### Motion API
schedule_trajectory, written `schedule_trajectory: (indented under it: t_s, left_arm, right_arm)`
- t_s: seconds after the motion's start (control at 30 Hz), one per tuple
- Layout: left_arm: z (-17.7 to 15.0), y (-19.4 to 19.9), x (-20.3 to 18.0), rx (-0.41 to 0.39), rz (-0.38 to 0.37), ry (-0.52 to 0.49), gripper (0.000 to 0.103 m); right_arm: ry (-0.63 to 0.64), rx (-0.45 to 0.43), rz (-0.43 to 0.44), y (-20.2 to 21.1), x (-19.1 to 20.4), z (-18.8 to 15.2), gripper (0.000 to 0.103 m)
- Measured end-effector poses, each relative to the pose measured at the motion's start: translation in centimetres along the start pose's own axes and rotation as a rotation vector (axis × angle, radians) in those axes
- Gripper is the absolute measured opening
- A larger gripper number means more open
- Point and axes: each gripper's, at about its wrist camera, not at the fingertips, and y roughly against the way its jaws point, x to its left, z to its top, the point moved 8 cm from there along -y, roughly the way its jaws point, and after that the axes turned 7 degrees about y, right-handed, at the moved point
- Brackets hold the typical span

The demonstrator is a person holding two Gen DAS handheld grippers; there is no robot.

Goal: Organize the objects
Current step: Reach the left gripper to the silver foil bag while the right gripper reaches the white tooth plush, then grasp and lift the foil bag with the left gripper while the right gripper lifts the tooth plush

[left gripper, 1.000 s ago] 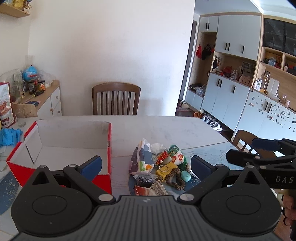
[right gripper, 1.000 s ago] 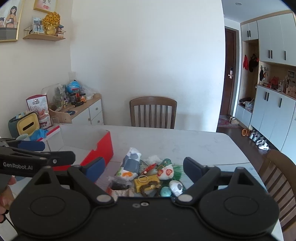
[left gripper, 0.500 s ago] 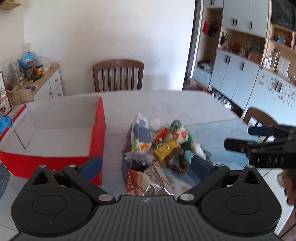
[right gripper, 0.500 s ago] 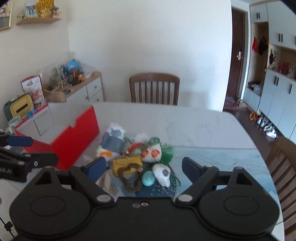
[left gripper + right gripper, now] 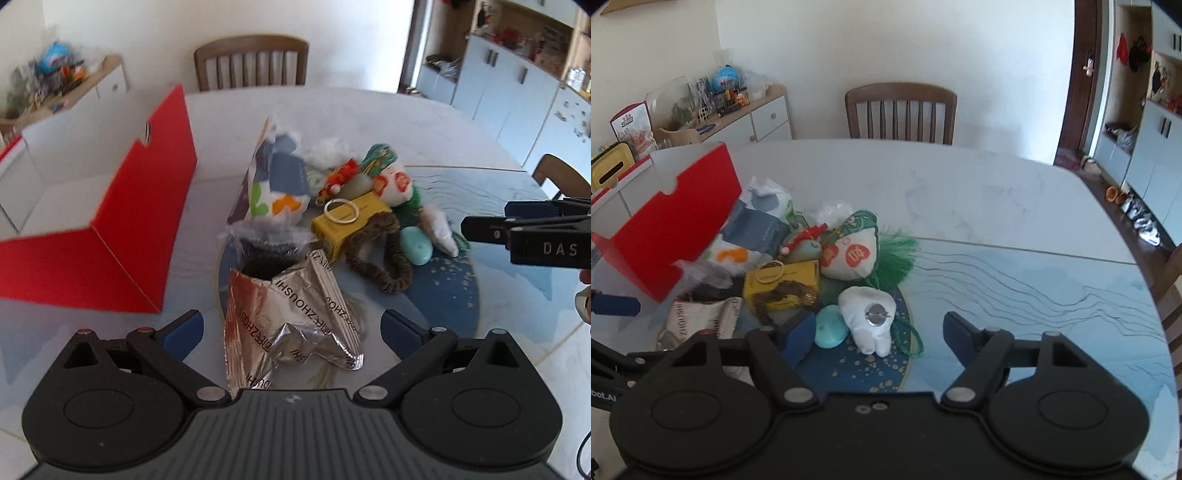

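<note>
Both the left gripper (image 5: 291, 328) and right gripper (image 5: 879, 338) were spread, holding nothing, above the pile of toys (image 5: 354, 206) beside the red box (image 5: 122, 221).

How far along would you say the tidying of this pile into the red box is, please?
Nothing looks done: what shows of the red box is bare. Both tongs are open, holding nothing: the left tongs straddle the silver foil bag, the right tongs hover over the white plush tooth. The whole pile, including the yellow box, remains.
</note>
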Motion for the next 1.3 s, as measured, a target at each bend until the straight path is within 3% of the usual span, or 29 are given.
schedule_trajectory:
  t_s: [0.47,0.63,0.7,0.87,1.3]
  left_arm:
    - [-0.1,-2.3,0.0,0.057,0.054,0.060,0.101]
    - [-0.2,-2.4,0.1,0.067,0.056,0.075,0.086]
    - [-0.3,-2.4,0.2,0.064,0.056,0.077,0.076]
    - [-0.3,-2.1,0.5,0.061,0.049,0.095,0.062]
    - [0.0,1.1,1.5,0.018,0.043,0.150,0.055]
  right_arm:
    - [-0.013,0.069,0.131,-5.0,-0.7,0.2,0.058]
    - [-0.009,0.072,0.163,-5.3,-0.5,0.3,0.051]
    - [-0.012,0.075,0.171,-5.4,-0.6,0.3,0.044]
    - [-0.016,0.070,0.179,-5.2,-0.6,0.4,0.040]
    - [0.004,0.017,0.151,-1.9,-0.5,0.8,0.036]
